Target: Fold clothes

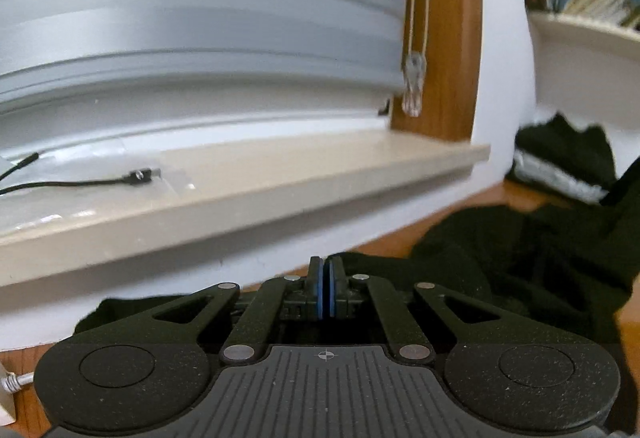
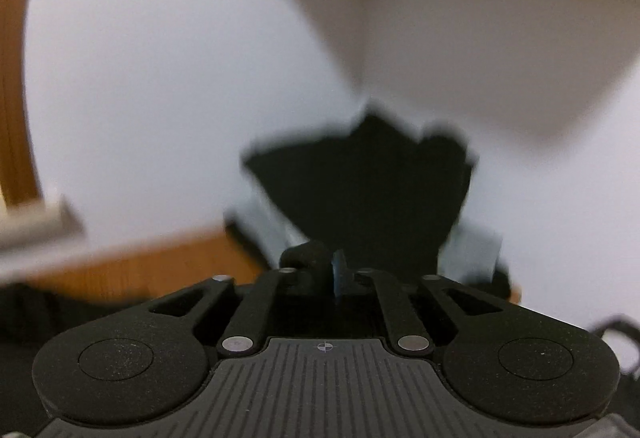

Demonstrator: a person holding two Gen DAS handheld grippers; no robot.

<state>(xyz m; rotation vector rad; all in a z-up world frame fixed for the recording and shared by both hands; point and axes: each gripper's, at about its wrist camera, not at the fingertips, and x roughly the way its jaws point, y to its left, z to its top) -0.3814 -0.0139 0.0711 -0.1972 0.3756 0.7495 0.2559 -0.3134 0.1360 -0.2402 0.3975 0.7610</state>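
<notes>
A dark green, nearly black garment (image 1: 500, 258) lies crumpled on the wooden table (image 1: 516, 194), spreading under and to the right of my left gripper (image 1: 326, 262). The blue pads are pressed together and the fabric rises up to their tips, so this gripper is shut on the garment's edge. The right wrist view is blurred. My right gripper (image 2: 326, 268) has its jaws narrow, with a dark fold of the garment (image 2: 302, 256) bunched between them beside one blue pad (image 2: 340, 274). At the right edge of the left wrist view the cloth climbs upward.
A second dark piece on a grey-white bundle (image 1: 560, 162) (image 2: 360, 190) sits against the white wall. A beige window sill (image 1: 240, 194) with a black cable (image 1: 80, 183) juts out above the table. A blind cord pull (image 1: 414, 86) hangs by the wooden frame (image 1: 444, 38). A bookshelf (image 1: 580, 26) overhangs the back right.
</notes>
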